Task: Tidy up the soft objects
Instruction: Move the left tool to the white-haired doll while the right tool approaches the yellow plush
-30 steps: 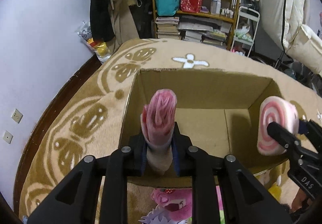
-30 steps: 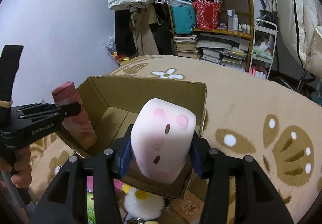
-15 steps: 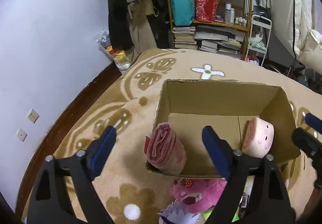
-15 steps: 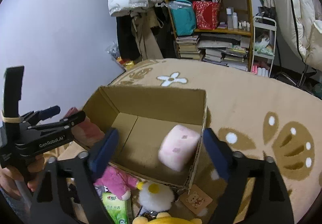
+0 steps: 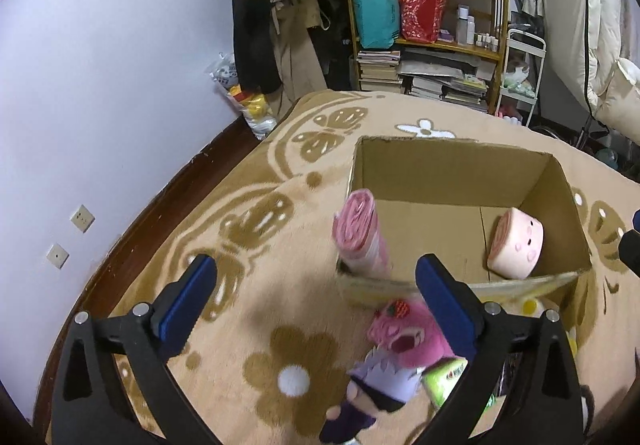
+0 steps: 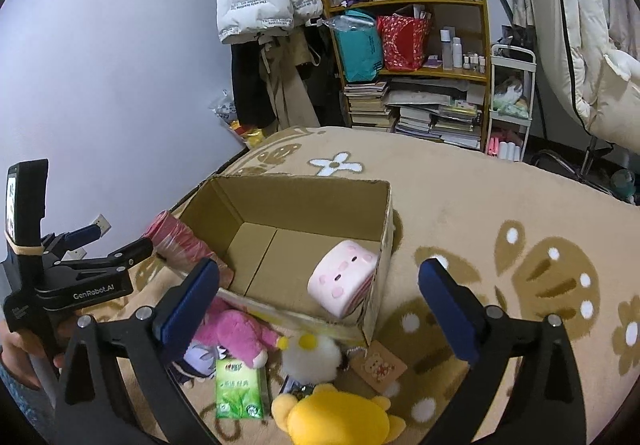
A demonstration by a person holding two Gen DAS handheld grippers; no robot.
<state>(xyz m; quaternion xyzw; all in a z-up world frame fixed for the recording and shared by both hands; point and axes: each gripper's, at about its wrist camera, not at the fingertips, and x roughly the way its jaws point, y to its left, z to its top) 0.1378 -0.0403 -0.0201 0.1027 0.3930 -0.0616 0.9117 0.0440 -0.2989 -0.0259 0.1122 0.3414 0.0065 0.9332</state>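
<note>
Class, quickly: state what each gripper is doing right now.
Left gripper: jaws opening, nothing between them.
Right gripper: jaws opening, nothing between them.

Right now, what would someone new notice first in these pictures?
Probably the open cardboard box on the flowered rug, with a pink roll at one end and a pink cushion at the other. Then the soft toys heaped in front.

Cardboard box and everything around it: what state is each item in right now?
Cardboard box: open-topped, on the rug.
Pink roll: leaning in the box's corner.
Pink cube plush: tilted inside the box.
Left hand-held gripper: jaws opening, empty.
Right hand-held gripper: jaws opening, empty.
Pink plush, yellow plush, tissue pack: outside the box, on the rug.
</note>
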